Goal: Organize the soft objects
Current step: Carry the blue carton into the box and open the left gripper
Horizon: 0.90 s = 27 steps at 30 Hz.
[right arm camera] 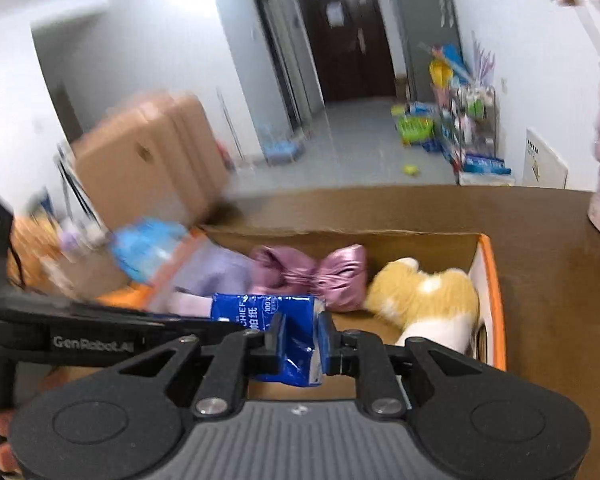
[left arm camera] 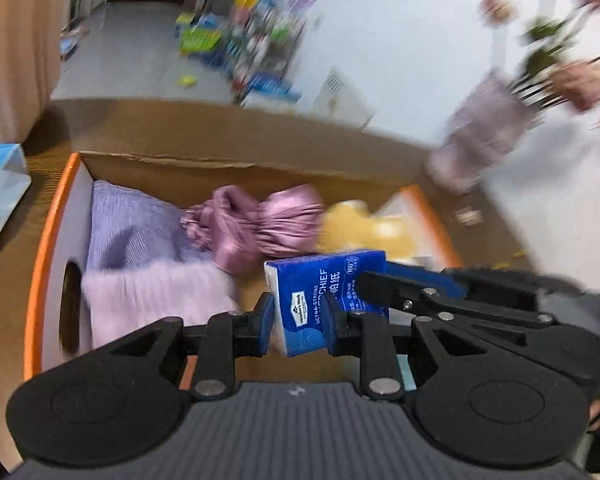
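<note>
Presently, one blue tissue pack [left arm camera: 324, 300], held over the open cardboard box [left arm camera: 236, 168] by both tools; left gripper [left arm camera: 300, 326] clamped on its near end, pack between the pads; right gripper [right arm camera: 302, 346] likewise closed on the pack's crumpled end [right arm camera: 288, 336], also reaching in from the right in the left wrist view. Box contents: lilac folded cloth [left arm camera: 132, 228] at the left wall; pale pink knit [left arm camera: 160, 300] in front of it; pink satin bow [right arm camera: 312, 272] at the middle back; yellow-and-white plush toy [right arm camera: 424, 296] at the right wall.
</note>
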### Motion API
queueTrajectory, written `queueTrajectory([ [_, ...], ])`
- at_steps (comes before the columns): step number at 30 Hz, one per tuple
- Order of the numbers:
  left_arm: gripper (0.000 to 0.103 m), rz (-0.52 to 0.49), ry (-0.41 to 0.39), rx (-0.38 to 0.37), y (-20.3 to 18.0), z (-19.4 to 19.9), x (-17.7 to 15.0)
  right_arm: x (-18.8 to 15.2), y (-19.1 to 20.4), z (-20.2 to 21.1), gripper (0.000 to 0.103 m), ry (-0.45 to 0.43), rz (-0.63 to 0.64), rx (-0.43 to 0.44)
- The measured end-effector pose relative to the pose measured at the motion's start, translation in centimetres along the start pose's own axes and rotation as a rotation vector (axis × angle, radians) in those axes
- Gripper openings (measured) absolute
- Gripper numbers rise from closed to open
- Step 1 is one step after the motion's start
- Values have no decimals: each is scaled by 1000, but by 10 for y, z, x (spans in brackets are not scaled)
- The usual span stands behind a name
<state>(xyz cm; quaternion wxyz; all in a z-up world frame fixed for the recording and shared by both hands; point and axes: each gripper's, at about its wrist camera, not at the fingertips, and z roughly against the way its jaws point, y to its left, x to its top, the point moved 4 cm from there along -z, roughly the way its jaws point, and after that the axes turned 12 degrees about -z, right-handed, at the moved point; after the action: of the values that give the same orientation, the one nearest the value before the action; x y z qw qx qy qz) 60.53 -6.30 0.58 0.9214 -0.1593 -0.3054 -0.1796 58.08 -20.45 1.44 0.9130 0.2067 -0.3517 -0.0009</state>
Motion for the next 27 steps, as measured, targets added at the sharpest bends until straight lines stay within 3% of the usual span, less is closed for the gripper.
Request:
queueTrajectory([
  [2, 25, -3, 61, 58, 16, -31, 6, 7, -3, -36, 16, 75, 10, -18],
  [5, 27, -15, 40, 66, 23, -42, 4, 12, -10, -64, 16, 103, 8, -15],
  [9, 32, -51, 40, 75, 18, -40, 2, 9, -18, -69, 18, 118, -20, 48],
  [15, 33, -48, 51, 83, 19, -39, 7, 12, -22, -75, 21, 131, -38, 47],
  [19, 46, -61, 7, 105, 9, -9, 9, 19, -19, -41, 33, 90, -45, 31],
  [21, 46, -87, -15, 120, 0, 18, 9, 22, -13, -12, 40, 57, -33, 45],
  [27, 53, -139, -126, 190, -28, 122, 1, 27, 10, 103, 49, -78, 44, 18],
])
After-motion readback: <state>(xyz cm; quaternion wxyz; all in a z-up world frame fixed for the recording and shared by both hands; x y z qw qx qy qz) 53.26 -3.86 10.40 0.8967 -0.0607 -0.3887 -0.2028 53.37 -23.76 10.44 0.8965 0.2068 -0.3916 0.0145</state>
